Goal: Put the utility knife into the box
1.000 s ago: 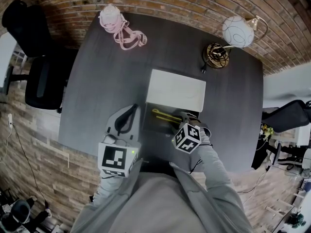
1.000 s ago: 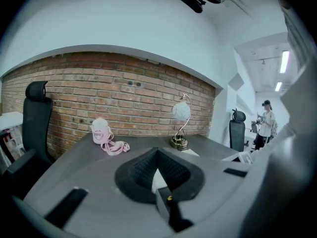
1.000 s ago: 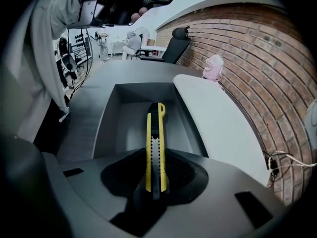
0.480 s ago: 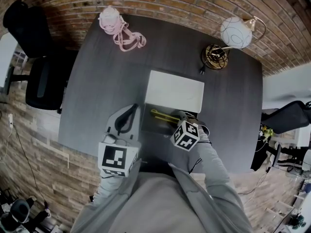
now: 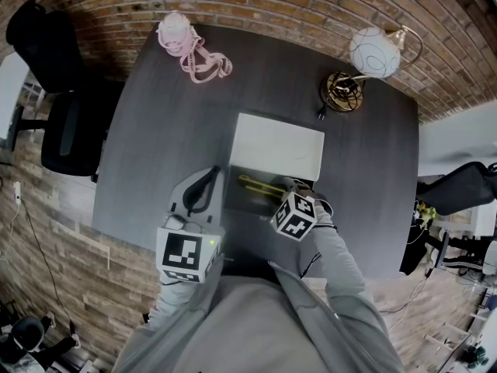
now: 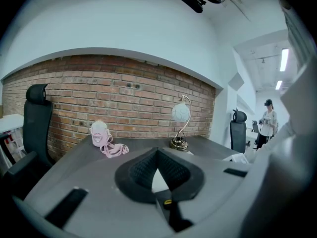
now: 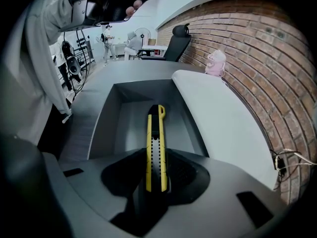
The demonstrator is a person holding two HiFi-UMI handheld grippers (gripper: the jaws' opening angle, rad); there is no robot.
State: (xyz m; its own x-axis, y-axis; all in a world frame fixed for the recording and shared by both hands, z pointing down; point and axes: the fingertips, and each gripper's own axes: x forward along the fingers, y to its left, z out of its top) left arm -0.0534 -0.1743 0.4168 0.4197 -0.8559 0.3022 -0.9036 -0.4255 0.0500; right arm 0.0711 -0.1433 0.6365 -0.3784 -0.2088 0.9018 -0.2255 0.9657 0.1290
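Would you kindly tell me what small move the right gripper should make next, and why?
Probably lower the right gripper slightly, then open it. Its jaws clamp the utility knife, whose free end reaches over the inside of the open box and does not seem to rest on its floor yet.

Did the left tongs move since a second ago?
No. The left tongs sit at the same spot, just left of the box, near the front edge of the table.
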